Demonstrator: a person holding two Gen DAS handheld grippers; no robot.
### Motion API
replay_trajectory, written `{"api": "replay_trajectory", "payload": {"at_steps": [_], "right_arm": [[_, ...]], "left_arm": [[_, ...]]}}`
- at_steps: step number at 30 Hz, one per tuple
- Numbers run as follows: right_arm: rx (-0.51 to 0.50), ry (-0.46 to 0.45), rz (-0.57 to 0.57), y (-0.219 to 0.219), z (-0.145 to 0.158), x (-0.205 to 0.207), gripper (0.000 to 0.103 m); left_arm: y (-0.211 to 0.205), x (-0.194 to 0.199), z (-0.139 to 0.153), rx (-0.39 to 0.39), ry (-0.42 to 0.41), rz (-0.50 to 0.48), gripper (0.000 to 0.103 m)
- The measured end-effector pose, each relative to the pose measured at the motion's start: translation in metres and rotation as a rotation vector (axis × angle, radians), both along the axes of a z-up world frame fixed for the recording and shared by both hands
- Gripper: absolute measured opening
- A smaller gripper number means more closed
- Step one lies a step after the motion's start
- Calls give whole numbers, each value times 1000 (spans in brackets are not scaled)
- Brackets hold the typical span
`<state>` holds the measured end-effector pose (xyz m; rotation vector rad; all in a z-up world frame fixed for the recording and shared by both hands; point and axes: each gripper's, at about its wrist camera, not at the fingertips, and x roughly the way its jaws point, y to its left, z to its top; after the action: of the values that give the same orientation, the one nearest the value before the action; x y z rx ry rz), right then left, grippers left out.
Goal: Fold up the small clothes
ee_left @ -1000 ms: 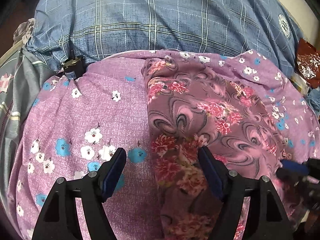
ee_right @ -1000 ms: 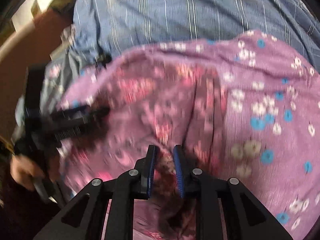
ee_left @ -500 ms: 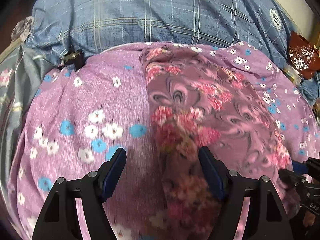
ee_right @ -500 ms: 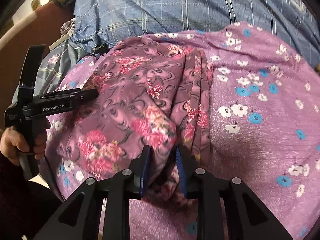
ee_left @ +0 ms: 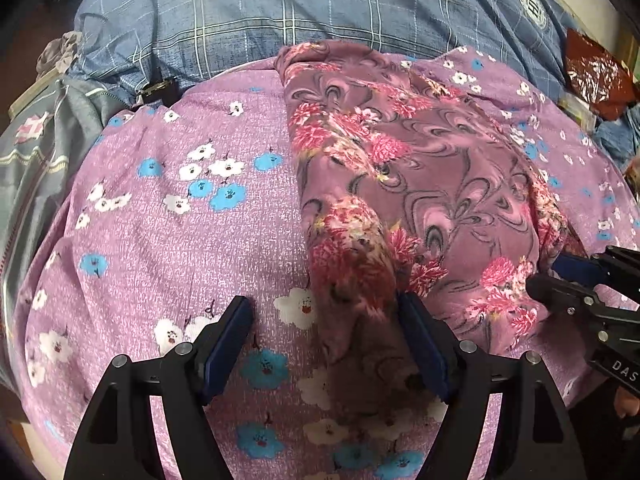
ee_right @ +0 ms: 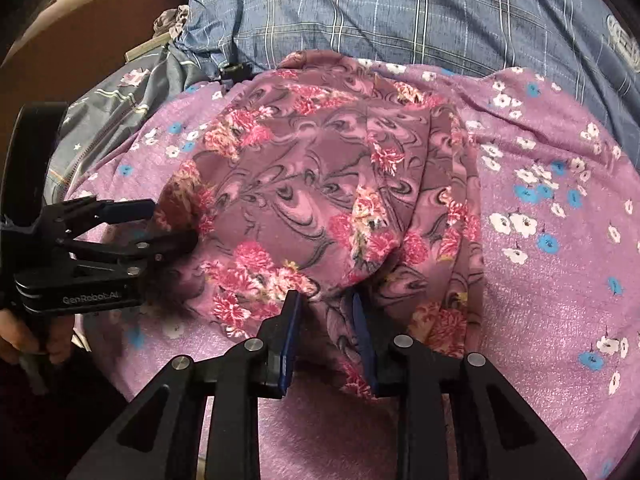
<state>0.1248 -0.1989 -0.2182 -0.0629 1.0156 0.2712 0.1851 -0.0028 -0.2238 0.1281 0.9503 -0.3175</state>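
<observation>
Mauve rose-printed fabric garment (ee_right: 320, 200) is being straddled by the opening right hand-held gripper (ee_right: 325, 312); the left hand-held gripper (ee_left: 324, 316) is being held wide open.

Mauve garment (ee_left: 424, 184) with pink roses and grey swirls — folded lengthwise, rumpled at its near end.

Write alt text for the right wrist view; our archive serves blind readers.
The right gripper, jaws opening, straddles a bunched edge of a mauve rose-print garment lying on a purple flowered sheet. The left gripper, held in a hand, reaches the garment's left side.
</observation>
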Motion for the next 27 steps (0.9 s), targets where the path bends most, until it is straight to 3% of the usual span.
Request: {"api": "replay_trajectory", "payload": {"at_steps": [7,12,21,27], "right_arm": [[14,20,-58,-13,-4,-6,28],[-49,-35,-84,-5,7,-27,28],[-59,-138,-131,-8,43,-61,29],[-71,-187,-125,-2,63,-83,30]], "left_arm": [[8,-6,-4,-46,-17,18,78],[13,-23,7,-64,-78,26,75],[24,-94,40,-130,-242,36,75],[24,-145,59,-130,-321,17,75]]}}
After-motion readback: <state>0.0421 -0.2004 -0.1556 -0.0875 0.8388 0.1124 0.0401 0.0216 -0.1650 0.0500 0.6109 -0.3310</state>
